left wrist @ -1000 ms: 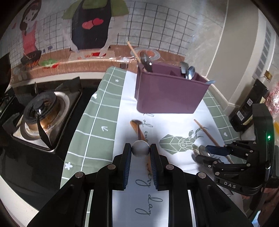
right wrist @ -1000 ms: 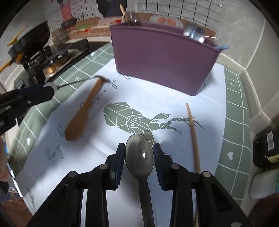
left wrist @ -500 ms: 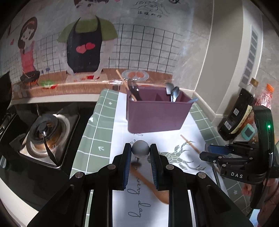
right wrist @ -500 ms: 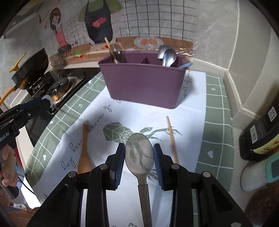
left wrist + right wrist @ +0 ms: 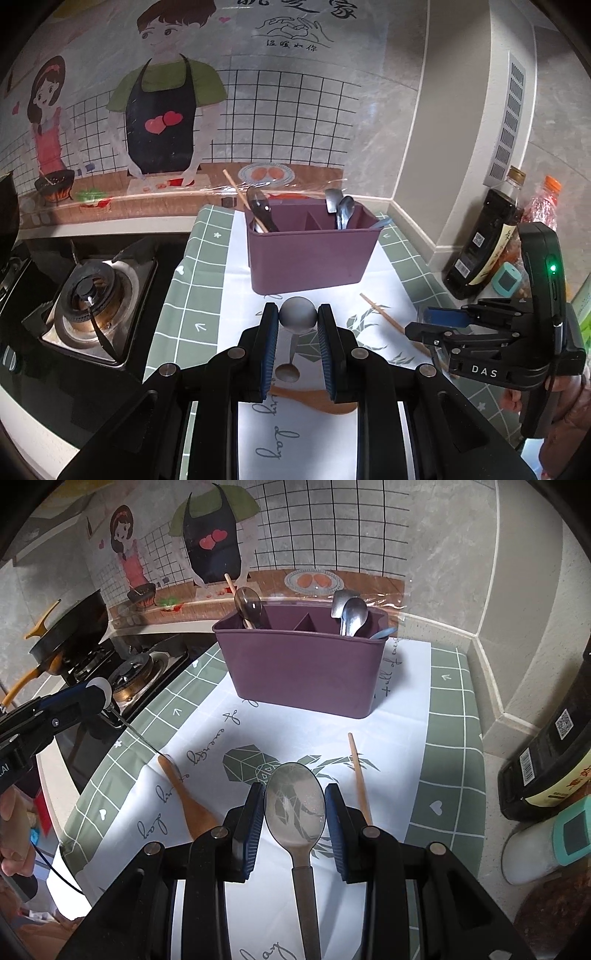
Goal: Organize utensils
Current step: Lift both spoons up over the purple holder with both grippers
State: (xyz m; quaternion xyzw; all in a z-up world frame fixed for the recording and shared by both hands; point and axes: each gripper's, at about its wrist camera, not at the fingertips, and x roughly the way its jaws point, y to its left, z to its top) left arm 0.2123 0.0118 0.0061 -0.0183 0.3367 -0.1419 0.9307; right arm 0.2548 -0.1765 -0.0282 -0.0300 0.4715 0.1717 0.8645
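My left gripper (image 5: 297, 319) is shut on a metal spoon (image 5: 297, 315) by its round bowl, handle hanging down, above the mat. My right gripper (image 5: 295, 798) is shut on a second metal spoon (image 5: 295, 805), bowl forward, handle running back under it. The purple utensil caddy (image 5: 310, 254) stands ahead on the white mat (image 5: 236, 738), with spoons and a chopstick in it; it shows in the right wrist view too (image 5: 303, 672). A wooden spoon (image 5: 184, 797) and a wooden chopstick (image 5: 359, 775) lie on the mat. The right gripper shows at the right of the left wrist view (image 5: 424, 325).
A gas stove (image 5: 92, 295) sits left of the mat, with a black pan (image 5: 74, 627) farther left. A dark sauce bottle (image 5: 484, 236), an orange-capped bottle (image 5: 543, 203) and a small teal-topped container (image 5: 546, 842) stand at the right by the wall.
Both grippers have risen and pulled back from the mat, each keeping its spoon. The caddy now looks farther off and lower in both views.
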